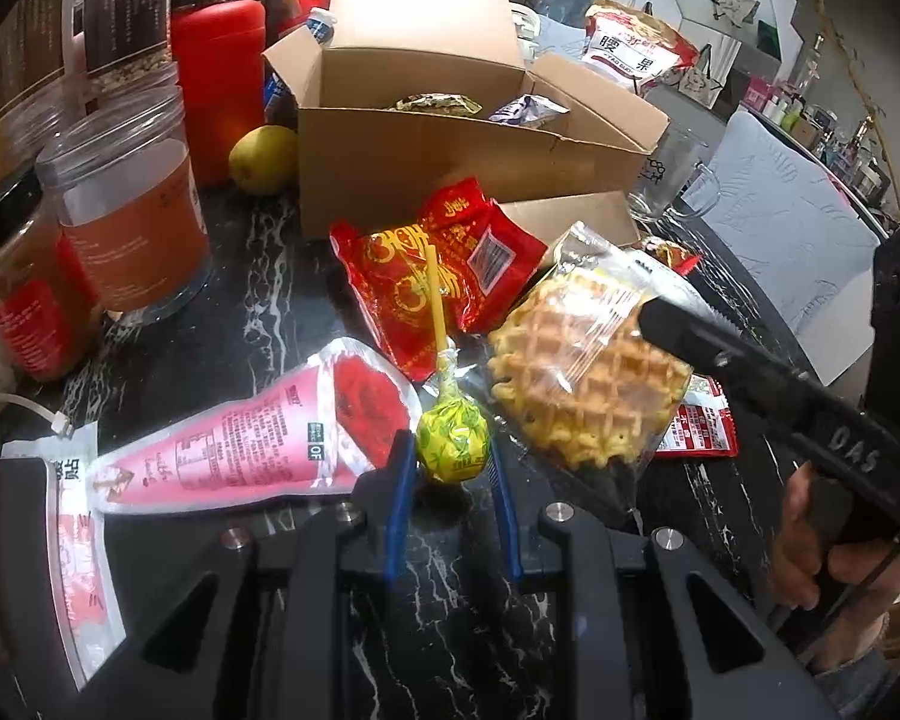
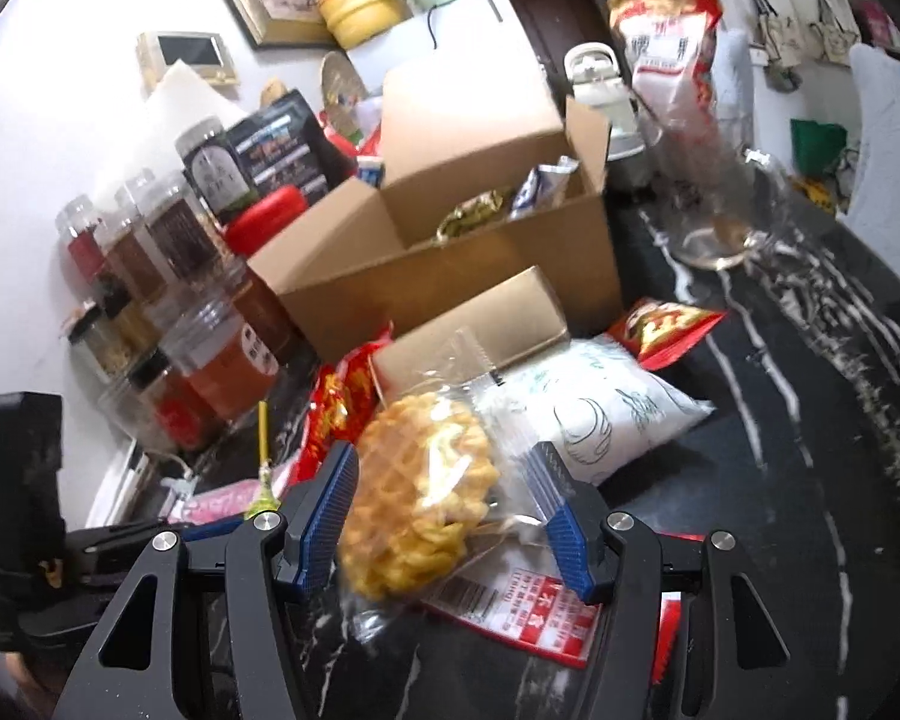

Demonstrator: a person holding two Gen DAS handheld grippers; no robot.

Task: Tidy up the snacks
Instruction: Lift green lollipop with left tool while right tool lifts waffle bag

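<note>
The right tool (image 2: 444, 516) is standing wide open around the wrapped waffle (image 2: 420, 498), which is lying on the desk (image 2: 780, 480) before the box (image 2: 450, 276); it looks light, crumbly, in slippery film, so gripping mid-body gently seems best; the left tool (image 1: 450, 468) is bracketing the lollipop (image 1: 452, 439), part open, gripping nothing.

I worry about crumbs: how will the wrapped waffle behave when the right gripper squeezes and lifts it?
The waffle looks thick but brittle, so a hard pinch from the right gripper may crack it. Its loose clear wrapper looks glossy, probably slippery, and may slide over the waffle. It seems light, so it should lift easily.
</note>
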